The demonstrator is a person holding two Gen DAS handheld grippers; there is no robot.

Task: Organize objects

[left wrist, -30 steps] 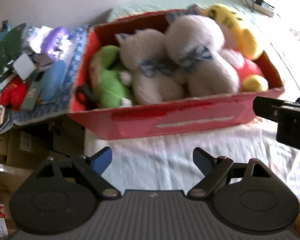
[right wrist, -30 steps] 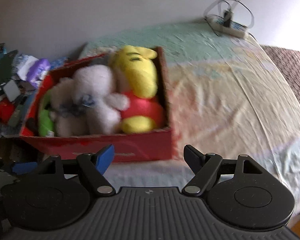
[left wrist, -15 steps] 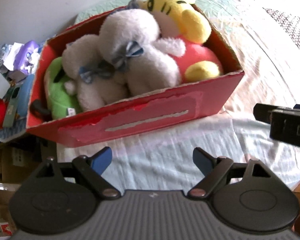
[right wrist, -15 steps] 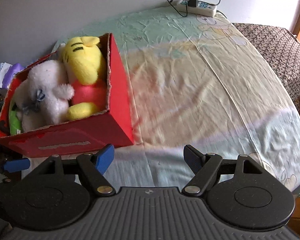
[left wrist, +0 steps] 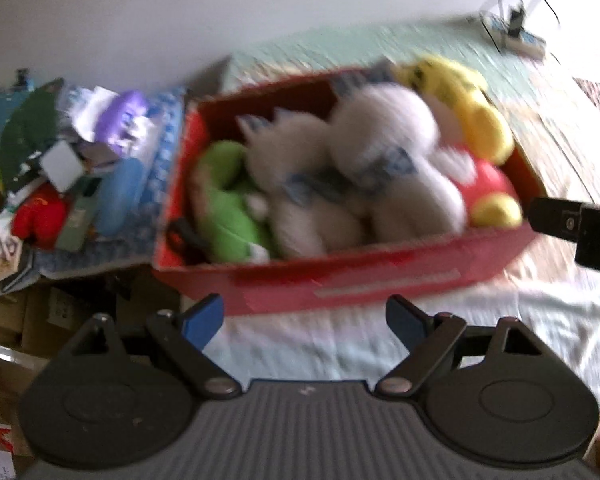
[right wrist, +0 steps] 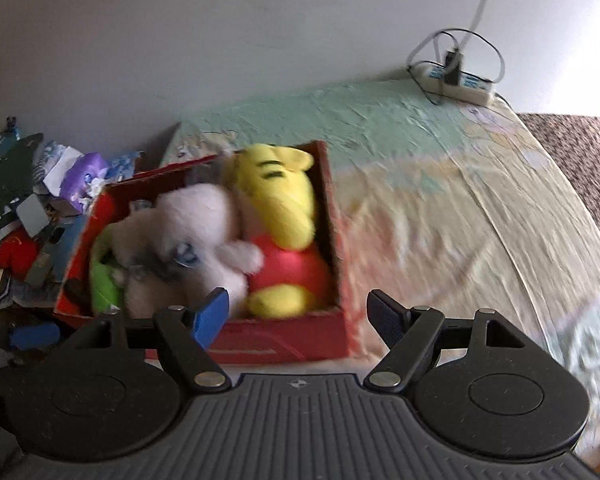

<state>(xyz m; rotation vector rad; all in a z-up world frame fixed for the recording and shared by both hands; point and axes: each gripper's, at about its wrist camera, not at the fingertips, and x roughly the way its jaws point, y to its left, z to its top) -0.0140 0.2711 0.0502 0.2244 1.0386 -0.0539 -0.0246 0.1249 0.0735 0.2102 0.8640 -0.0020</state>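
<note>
A red box (left wrist: pixel 380 280) is sitting on the bed (right wrist: pixel 440 208) near its left edge, packed with plush toys: a green toy (left wrist: pixel 228 200) at the left end, two white toys (left wrist: pixel 340 184) in the middle, and a yellow and red toy (right wrist: pixel 284 232) at the right end. The left tongs (left wrist: pixel 305 318) are hovering just in front of the box's long front wall, spread apart and gripping nothing. The right tongs (right wrist: pixel 298 312) are hanging over the box's front right corner, also parted and empty, their blue left pad overlapping the white toys in view. A pile of clutter (left wrist: pixel 60 168) is lying to the left of the box, and a power strip (right wrist: pixel 456 80) is resting at the bed's far side.
</note>
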